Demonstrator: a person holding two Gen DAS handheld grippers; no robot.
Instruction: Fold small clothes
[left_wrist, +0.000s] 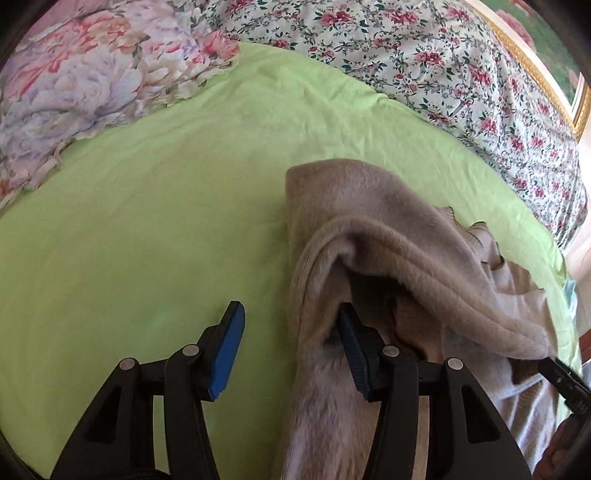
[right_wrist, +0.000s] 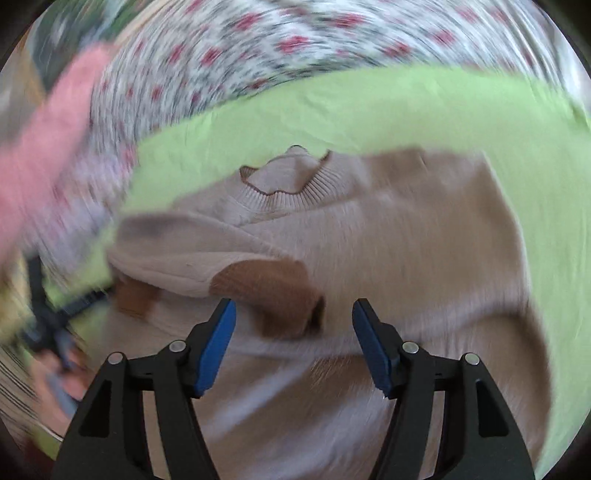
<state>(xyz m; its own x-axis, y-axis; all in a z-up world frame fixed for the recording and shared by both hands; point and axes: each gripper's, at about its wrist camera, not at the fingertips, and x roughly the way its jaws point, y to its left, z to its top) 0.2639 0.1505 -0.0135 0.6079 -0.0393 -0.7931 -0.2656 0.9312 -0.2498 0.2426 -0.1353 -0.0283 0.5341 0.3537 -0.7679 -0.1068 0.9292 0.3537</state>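
Beige knit sweater spread on the light-green bedsheet, ruffled brown-edged collar toward the far side. One sleeve folded across the chest, its brown cuff lying just ahead of the right gripper. Right gripper jaws parted wide, nothing between the blue pads, poised over the lower body of the sweater. Right view smeared by motion blur, edges unreadable.

Left gripper likewise open: left-hand pad over bare bedsheet, other pad tucked under a raised fold of the sweater, cloth draped over that finger, not pinched. Sweater bunched and humped on this side.

Small-flowered quilt along the far edge of the bed; large-bloom floral pillow at the far left corner. Gilt picture frame beyond the quilt.
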